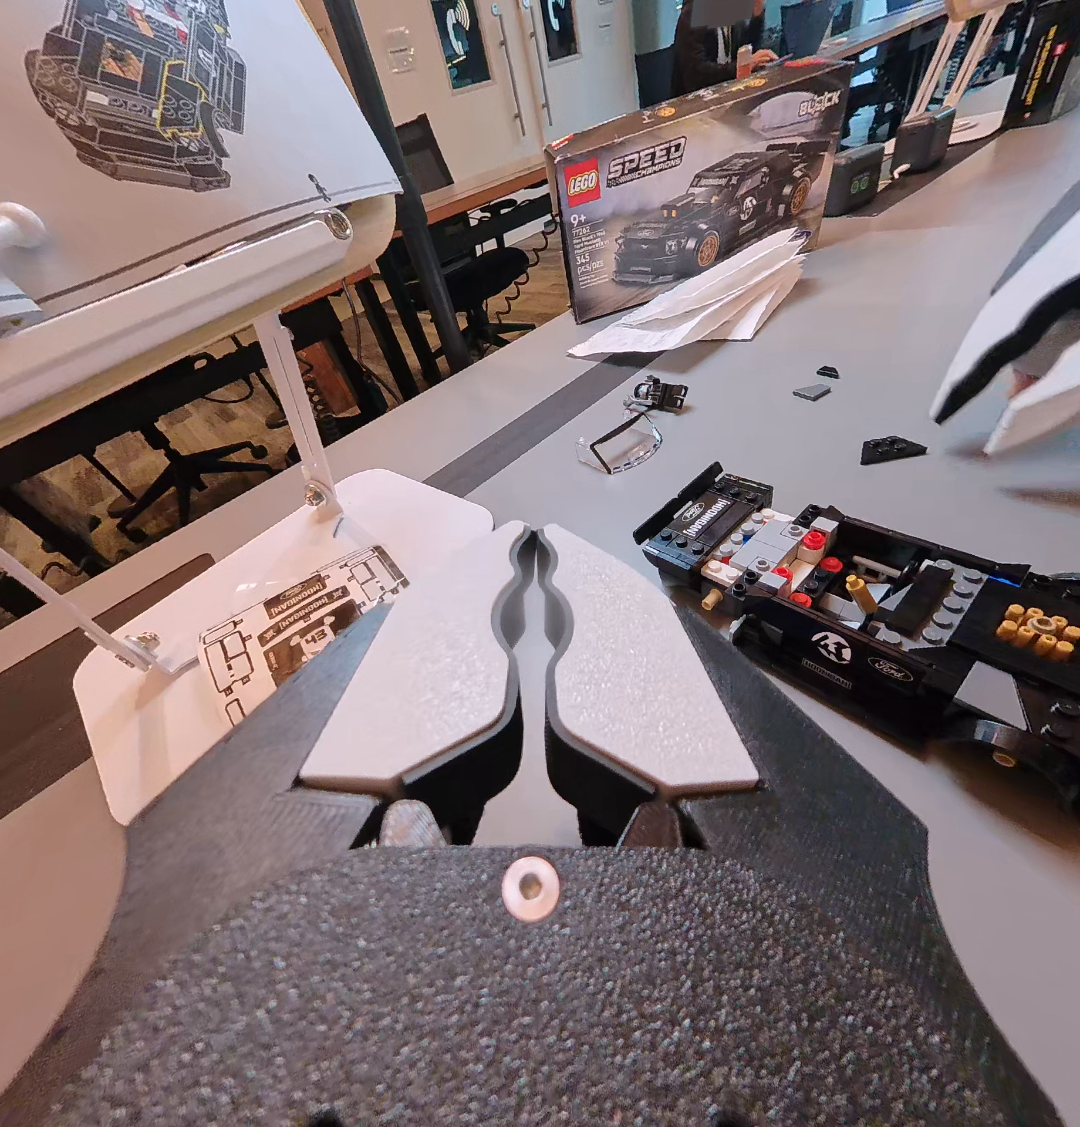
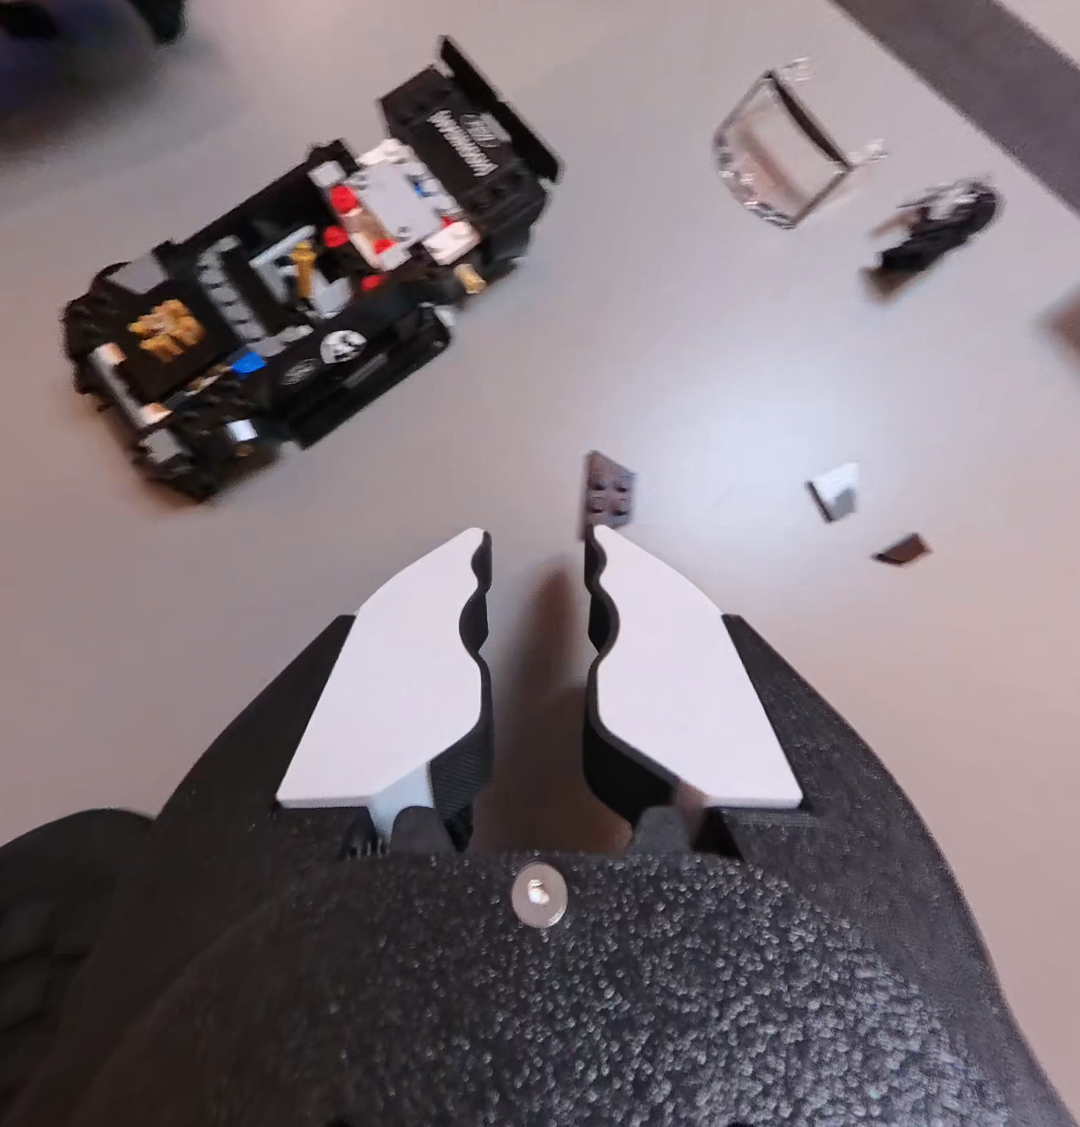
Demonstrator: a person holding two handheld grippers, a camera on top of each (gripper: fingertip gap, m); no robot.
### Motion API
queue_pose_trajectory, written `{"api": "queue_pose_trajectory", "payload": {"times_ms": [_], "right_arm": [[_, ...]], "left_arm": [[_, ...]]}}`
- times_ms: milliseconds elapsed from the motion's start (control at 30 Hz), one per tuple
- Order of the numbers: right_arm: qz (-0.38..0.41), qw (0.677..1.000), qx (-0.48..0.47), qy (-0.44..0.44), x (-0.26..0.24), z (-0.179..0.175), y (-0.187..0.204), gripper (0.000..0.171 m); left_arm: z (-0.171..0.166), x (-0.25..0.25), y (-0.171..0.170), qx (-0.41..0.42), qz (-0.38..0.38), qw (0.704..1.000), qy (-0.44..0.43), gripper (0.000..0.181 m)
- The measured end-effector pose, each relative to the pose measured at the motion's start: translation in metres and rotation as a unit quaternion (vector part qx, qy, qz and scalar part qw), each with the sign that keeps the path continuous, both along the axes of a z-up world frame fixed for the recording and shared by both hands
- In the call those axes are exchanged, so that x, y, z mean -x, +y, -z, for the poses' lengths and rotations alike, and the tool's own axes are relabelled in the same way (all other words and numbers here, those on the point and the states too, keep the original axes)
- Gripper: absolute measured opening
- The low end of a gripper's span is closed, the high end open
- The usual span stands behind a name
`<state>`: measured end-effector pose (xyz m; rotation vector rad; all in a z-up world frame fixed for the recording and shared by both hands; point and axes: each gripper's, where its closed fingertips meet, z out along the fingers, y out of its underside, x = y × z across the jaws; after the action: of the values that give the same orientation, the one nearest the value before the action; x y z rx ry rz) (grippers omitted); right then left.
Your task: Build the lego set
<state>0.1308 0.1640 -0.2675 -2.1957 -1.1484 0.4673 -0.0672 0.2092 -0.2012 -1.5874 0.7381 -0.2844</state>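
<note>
On the grey tabletop [image 1: 769, 378], the half-built black brick car [image 1: 879, 616] is lying to the right of the left gripper [image 1: 536, 532].

Left gripper is holding its white fingers pressed together at the tips, gripping nothing, over a white stand base [image 1: 403, 512] carrying a sticker sheet [image 1: 300, 616]. Right gripper [image 2: 537, 536] is hovering with a clear gap between its fingers, empty, its right fingertip just beside a small black studded wedge plate [image 2: 607, 494]. A clear windscreen piece [image 2: 775, 146] is lying well apart from the car [image 2: 293, 286].
</note>
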Motion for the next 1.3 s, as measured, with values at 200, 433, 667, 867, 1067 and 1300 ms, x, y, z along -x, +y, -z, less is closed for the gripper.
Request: {"api": "queue_pose_trajectory", "payload": {"times_ms": [200, 433, 667, 867, 1067, 1300], "right_arm": [[0.01, 0.999, 0.009, -0.043, -0.005, 0.014, 0.021, 0.025], [0.04, 0.998, 0.015, -0.053, 0.002, 0.014, 0.027, 0.022], [0.023, 0.999, 0.006, -0.034, 0.015, 0.002, 0.011, 0.016], [-0.008, 0.999, -0.03, 0.01, 0.037, -0.024, -0.038, 0.016], [-0.022, 0.998, -0.037, 0.052, 0.037, -0.037, -0.072, 0.016], [-0.015, 0.996, -0.044, 0.07, 0.03, -0.039, -0.081, 0.016]], "left_arm": [[0.003, -0.002, -0.001, 0.003, 0.003, 1.0, 0.008, 0.0], [0.012, -0.027, -0.016, 0.006, 0.057, 0.997, 0.053, 0.004], [0.026, -0.041, -0.01, 0.079, 0.113, 0.987, 0.082, 0.022], [0.045, -0.073, 0.007, 0.263, 0.234, 0.933, 0.08, 0.045], [0.065, -0.092, -0.004, 0.386, 0.332, 0.853, 0.112, 0.043], [0.064, -0.078, -0.011, 0.4, 0.295, 0.86, 0.117, 0.038]]}}
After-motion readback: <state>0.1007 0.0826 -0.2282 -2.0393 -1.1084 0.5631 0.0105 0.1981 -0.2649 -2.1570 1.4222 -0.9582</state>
